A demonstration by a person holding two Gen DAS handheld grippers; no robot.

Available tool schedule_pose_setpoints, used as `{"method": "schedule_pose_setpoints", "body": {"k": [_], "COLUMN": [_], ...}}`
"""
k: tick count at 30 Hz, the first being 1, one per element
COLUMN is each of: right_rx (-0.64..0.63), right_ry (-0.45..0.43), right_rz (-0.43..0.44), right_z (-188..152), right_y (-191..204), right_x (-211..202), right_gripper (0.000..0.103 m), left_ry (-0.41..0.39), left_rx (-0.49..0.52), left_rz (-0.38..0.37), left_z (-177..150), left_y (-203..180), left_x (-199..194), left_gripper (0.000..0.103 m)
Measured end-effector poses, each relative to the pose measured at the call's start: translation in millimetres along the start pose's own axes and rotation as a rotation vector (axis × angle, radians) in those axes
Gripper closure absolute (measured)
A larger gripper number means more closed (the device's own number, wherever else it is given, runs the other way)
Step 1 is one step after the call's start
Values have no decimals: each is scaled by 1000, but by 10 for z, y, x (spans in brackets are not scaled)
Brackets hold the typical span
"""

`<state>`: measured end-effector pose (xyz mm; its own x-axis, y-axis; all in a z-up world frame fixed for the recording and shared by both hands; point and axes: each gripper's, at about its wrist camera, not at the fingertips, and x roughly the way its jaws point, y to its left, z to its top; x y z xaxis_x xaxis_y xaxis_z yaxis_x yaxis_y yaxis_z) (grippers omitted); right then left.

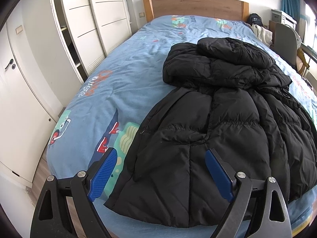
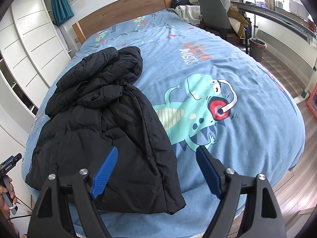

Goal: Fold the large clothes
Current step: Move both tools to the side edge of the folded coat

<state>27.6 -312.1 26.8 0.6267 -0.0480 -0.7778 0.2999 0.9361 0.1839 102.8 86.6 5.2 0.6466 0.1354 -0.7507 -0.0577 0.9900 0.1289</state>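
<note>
The black puffer jacket (image 1: 227,119) lies flat on the bed, near its foot edge, quilted in soft padded ridges with its hood bunched toward the headboard. The left gripper (image 1: 160,154) hovers over the jacket's lower hem with its jaws spread wide and nothing between them; its blue pads are ribbed and set on black angular arms with metal rivets. The right gripper (image 2: 157,152) likewise stands wide and empty, above the hem's right corner. Beneath the jacket the blue bedsheet (image 1: 111,91) is rumpled cotton printed with cartoon dinosaurs. The left wrist view alone shows the white wardrobe (image 1: 95,19) fully, with its slatted sliding doors. The right wrist view alone shows a grey bin (image 2: 257,48), a grey chair (image 2: 213,10), and the person's hand (image 2: 8,190) on the other gripper's handle.
</note>
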Motion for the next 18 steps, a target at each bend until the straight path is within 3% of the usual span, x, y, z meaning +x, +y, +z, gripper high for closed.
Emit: {"method": "schedule_pose_setpoints", "body": {"k": [18], "right_rx": [10], "right_ry": [32], "right_rz": [6], "right_z": [-54], "right_y": [-89], "right_x": [124], "right_gripper": [22], "left_ry": [44], "left_rx": [-17], "left_rz": [15], "left_z": [-63], "left_y": [173], "left_x": [129], "left_gripper": [13]}}
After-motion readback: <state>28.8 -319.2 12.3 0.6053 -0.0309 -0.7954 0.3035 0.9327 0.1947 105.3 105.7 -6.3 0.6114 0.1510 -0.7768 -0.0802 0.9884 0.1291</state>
